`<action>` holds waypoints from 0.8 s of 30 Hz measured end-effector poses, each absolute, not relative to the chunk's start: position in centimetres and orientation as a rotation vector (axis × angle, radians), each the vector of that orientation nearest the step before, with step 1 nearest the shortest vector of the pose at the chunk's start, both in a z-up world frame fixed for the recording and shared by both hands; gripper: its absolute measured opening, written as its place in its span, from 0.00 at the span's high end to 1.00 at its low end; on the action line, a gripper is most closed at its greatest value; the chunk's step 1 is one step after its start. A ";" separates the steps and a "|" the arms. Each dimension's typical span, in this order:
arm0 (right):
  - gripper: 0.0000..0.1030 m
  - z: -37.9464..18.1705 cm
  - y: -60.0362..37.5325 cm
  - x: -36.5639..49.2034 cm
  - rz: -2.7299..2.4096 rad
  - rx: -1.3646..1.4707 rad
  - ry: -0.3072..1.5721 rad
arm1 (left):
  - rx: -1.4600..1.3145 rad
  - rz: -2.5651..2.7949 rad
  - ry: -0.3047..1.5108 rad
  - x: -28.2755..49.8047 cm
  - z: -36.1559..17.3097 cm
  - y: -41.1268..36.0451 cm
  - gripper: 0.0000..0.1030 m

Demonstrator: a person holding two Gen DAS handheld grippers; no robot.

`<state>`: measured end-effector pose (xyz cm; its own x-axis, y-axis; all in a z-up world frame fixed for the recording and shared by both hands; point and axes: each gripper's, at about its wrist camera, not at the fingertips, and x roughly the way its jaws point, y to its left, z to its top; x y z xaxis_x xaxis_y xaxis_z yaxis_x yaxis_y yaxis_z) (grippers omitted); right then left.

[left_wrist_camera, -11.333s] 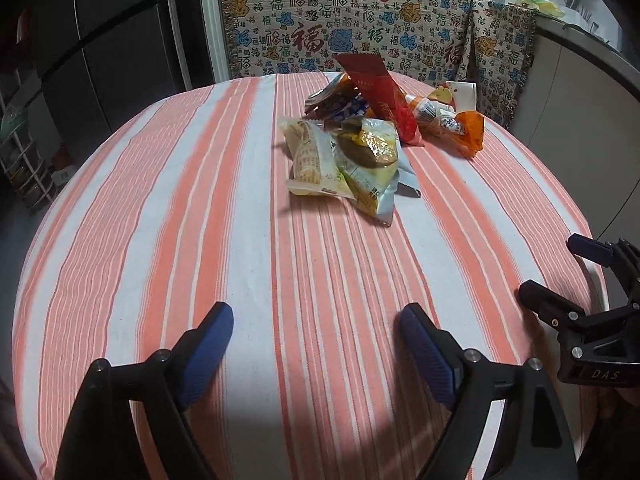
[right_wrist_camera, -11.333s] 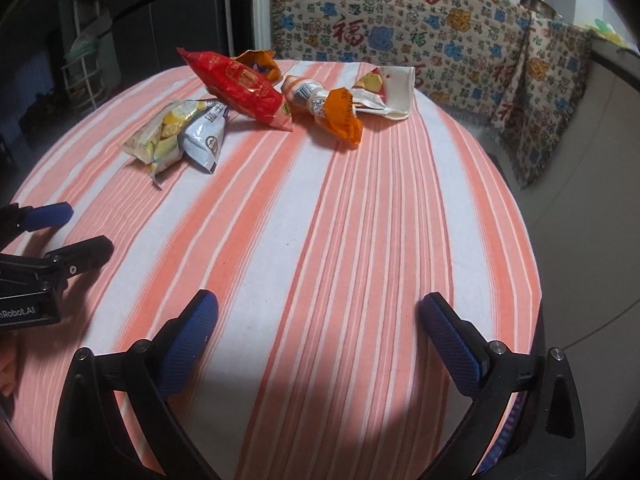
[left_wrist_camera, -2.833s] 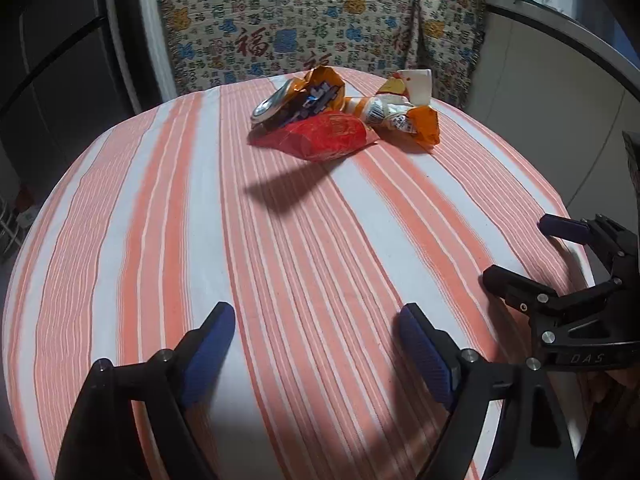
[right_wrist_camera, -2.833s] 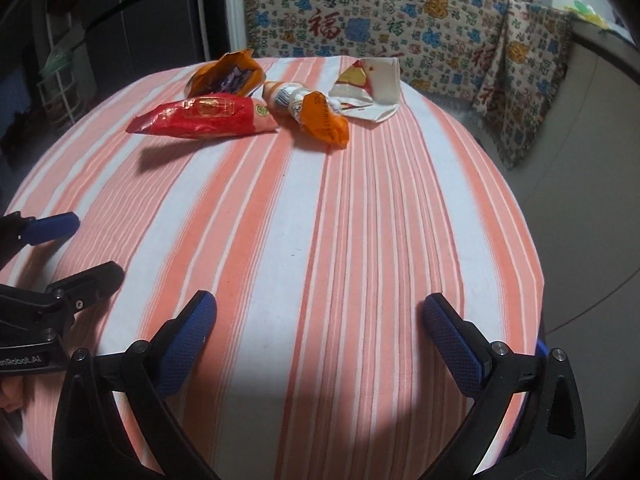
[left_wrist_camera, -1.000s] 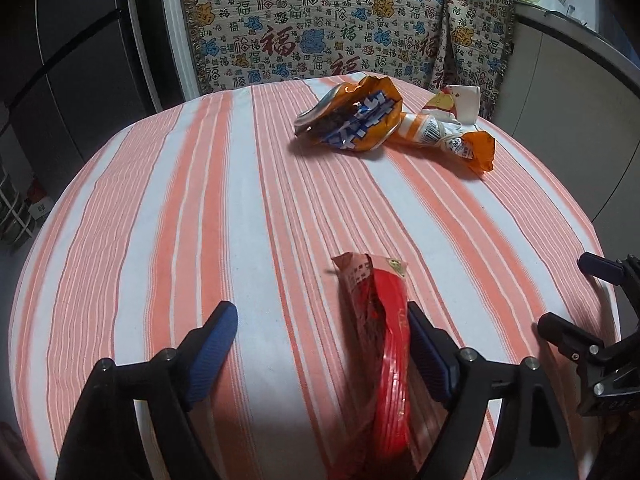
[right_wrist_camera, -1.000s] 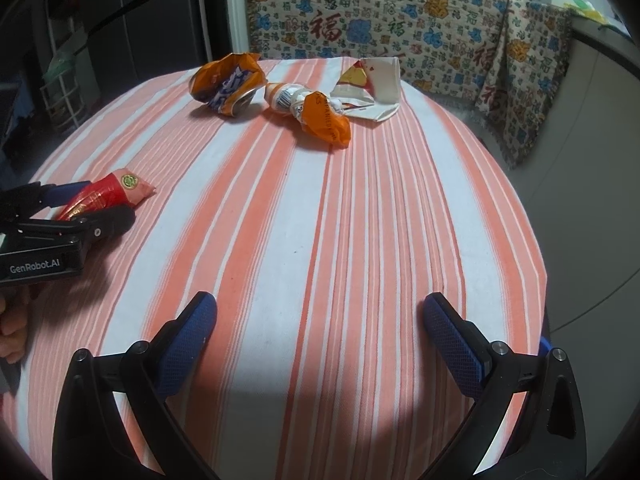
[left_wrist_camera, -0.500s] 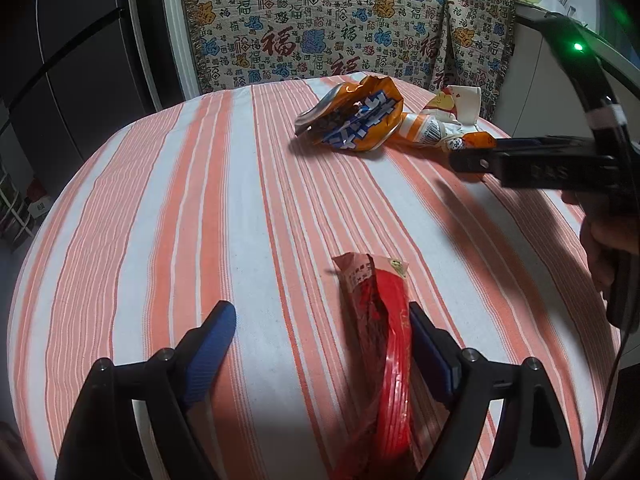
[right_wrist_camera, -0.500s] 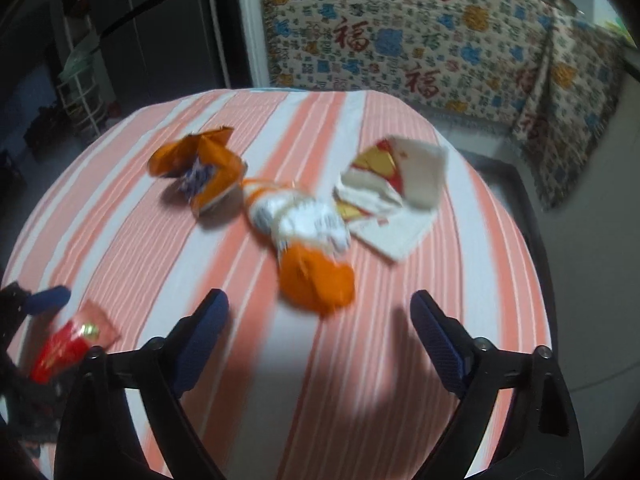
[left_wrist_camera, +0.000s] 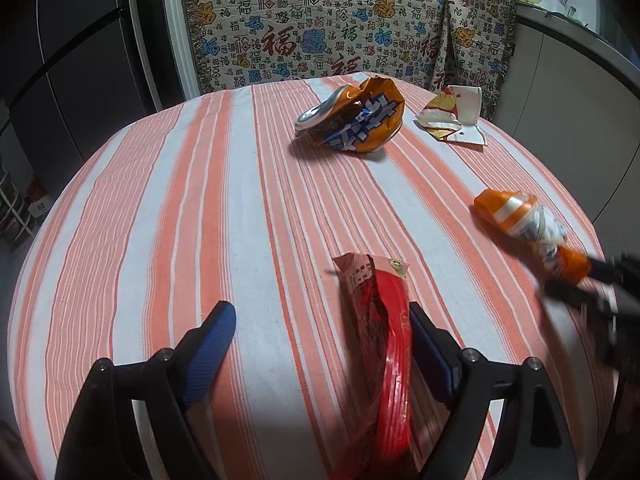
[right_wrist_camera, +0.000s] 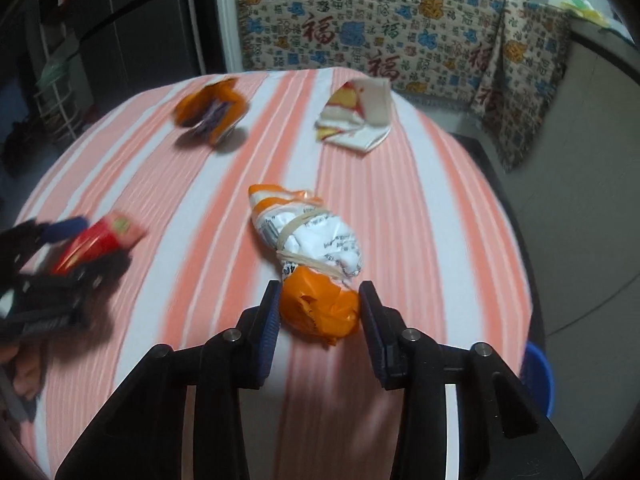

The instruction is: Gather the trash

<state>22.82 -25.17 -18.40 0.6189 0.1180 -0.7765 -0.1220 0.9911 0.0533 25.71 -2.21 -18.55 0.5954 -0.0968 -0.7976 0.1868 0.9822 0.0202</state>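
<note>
Now orange wrapper (right_wrist_camera: 318,312) between right hand-held gripper (right_wrist_camera: 317,312) pads

Wrappers on table (left_wrist_camera: 160,208): 4 total.
1 red wrapper (left_wrist_camera: 384,344), lower centre of left wrist view.
1 orange-blue chip bag (left_wrist_camera: 356,124), upper centre.
1 white-yellow paper wrapper (left_wrist_camera: 452,120), upper right.
1 orange-white wrapper w/ rubber bands (right_wrist_camera: 308,256), centre of right wrist view.
Hand-held grippers: 2, i.e. left hand-held gripper (left_wrist_camera: 320,344) and right hand-held gripper (right_wrist_camera: 318,320).
Patterned cloths at back: 2, i.e. a wide patterned cloth (left_wrist_camera: 312,32) and a narrow patterned cloth (left_wrist_camera: 476,40).
</note>
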 end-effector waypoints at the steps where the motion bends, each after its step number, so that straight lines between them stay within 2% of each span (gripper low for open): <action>1: 0.36 -18.7 -24.8 22.3 0.173 0.019 0.891 | 0.106 -0.165 0.919 25.7 -18.5 -2.2 0.16; 3: 0.23 -19.4 -24.0 21.5 0.213 0.023 0.874 | 0.105 -0.165 0.919 25.7 -18.5 -2.2 0.16; 8: 0.17 -19.5 -23.7 21.6 0.223 0.028 0.863 | 0.105 -0.165 0.919 25.7 -18.6 -2.1 0.16; 13: 0.07 -19.9 -22.6 21.5 0.238 -0.028 0.882 | 0.106 -0.165 0.919 25.7 -18.5 -2.1 0.16; 24: 0.05 -19.8 -23.0 21.4 0.256 -0.010 0.881 | 0.103 -0.166 0.921 25.6 -18.5 -2.1 0.16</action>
